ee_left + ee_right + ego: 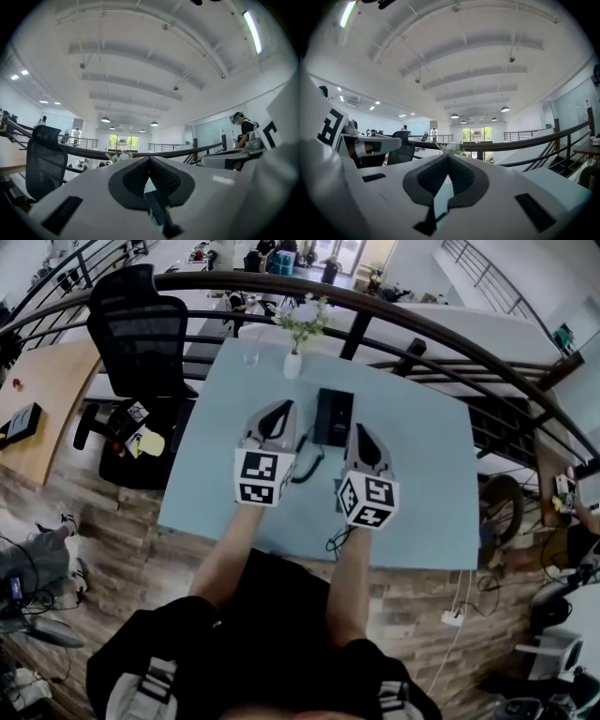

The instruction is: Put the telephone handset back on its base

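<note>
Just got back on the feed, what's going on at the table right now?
A person holds both grippers over the light blue table, side by side, just short of the black telephone. The left gripper and right gripper are both shut with nothing between the jaws. Neither seems to touch it; whether its handset is seated I cannot make out.

I see my white-shelled left gripper and right gripper, dark ribbed pads, a black-and-white marker cube at each one's six o'clock; black sleeves.
</note>
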The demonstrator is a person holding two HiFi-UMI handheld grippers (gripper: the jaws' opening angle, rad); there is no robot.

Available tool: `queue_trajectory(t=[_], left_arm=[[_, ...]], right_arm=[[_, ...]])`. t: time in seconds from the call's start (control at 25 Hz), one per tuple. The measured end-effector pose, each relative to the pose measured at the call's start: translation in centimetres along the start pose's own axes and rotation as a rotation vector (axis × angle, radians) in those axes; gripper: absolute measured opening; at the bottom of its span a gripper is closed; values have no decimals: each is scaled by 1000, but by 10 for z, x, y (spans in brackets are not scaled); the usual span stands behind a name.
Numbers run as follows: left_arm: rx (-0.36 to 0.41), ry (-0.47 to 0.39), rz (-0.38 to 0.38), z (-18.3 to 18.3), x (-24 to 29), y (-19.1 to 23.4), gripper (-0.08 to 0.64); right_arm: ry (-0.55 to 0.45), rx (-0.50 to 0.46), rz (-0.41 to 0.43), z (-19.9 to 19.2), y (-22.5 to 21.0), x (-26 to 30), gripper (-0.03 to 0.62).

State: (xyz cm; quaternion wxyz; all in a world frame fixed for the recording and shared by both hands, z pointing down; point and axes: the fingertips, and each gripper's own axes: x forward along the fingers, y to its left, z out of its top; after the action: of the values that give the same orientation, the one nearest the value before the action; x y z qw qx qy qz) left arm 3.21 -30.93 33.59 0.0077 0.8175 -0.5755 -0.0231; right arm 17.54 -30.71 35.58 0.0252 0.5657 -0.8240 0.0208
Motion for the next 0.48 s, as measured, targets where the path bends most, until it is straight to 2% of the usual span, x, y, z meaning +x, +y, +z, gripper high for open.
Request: queue_trajectory(t=[0.48], left_arm=[[-18, 41, -26, -21, 2, -6, 0]], right_arm=[[0, -17, 8, -7, 2, -2, -6]])
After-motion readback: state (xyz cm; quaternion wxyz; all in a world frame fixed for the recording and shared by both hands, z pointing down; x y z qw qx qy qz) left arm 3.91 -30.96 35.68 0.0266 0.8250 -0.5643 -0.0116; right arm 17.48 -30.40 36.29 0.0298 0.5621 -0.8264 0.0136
